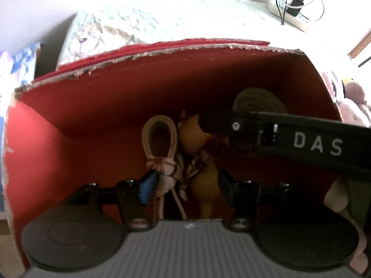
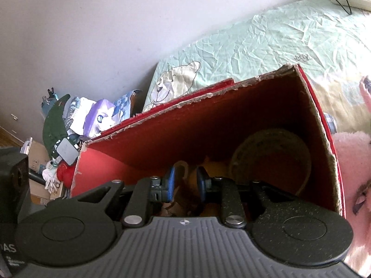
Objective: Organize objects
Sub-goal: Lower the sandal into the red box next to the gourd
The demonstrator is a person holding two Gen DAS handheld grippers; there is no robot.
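1. Looking down through the left wrist view into a red cardboard box [image 1: 116, 92] with a ragged torn rim, standing on a pale green bed sheet [image 1: 162, 14].
2. Lying on the box floor: a yellow plush toy [image 1: 204, 185], long axis running from the near edge toward the far wall, rounded head end farthest away.
3. Just beside it on the picture's left, touching: a cream rope loop [image 1: 160, 134], lengthwise the same way, loop end far, bound knot near.
4. Left tongs [image 1: 186, 186] set astride both, blue pad against the knotted bundle, dark pad at the toy's flank; pressing or merely flanking, cannot tell.
5. Reaching in from the right: a black bar lettered DAS [image 1: 289, 139], tip over the toy's head.
6. Behind that bar, in the far right corner: a round tan lid [image 1: 257, 99].
7. Beyond the box, on the bed: a power strip [image 1: 294, 16] with a tangled black cable.
8. Turning to the right wrist view: same box [image 2: 162, 139] seen at a slant, round lid [image 2: 271, 157] against its right wall.
9. Right tongs [image 2: 185, 184] inside the box, pads drawn near together, a sliver of the yellow toy [image 2: 192, 173] and the rope loop [image 2: 183, 163] showing past them; pinching or not, cannot tell.
10. Outside the right wall: pink plush fur [image 2: 347, 153].
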